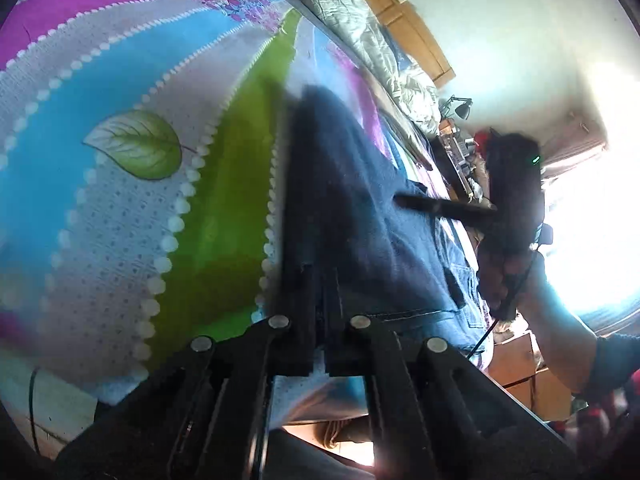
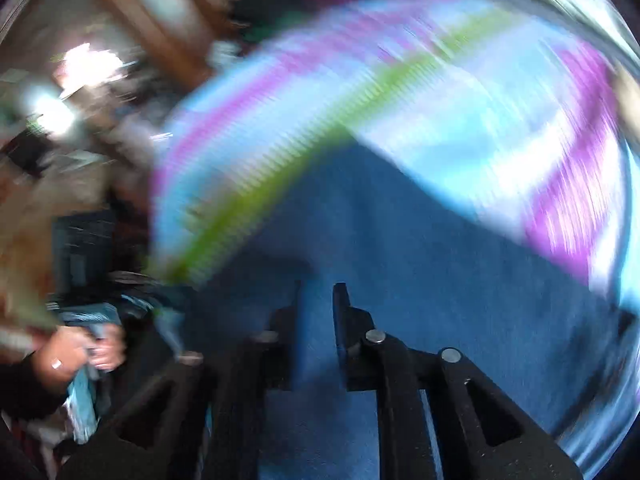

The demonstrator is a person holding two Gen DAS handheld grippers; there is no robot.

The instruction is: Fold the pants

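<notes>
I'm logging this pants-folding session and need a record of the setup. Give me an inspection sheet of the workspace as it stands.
Surface: bed covered by a colourful sheet with blue, purple and green bands and a leaf print.
Job's things: dark blue denim pants lying on the sheet.
Clutter: crumpled pale quilt along the bed's far edge.
Grippers: left hand-held gripper fingers nearly together over the pants' edge; right hand-held gripper over the denim, a narrow gap between its fingers, view blurred.
Cables: thin black cable hanging from the right gripper's handle.
Surroundings: black desk lamp, cardboard boxes, bright window.
</notes>
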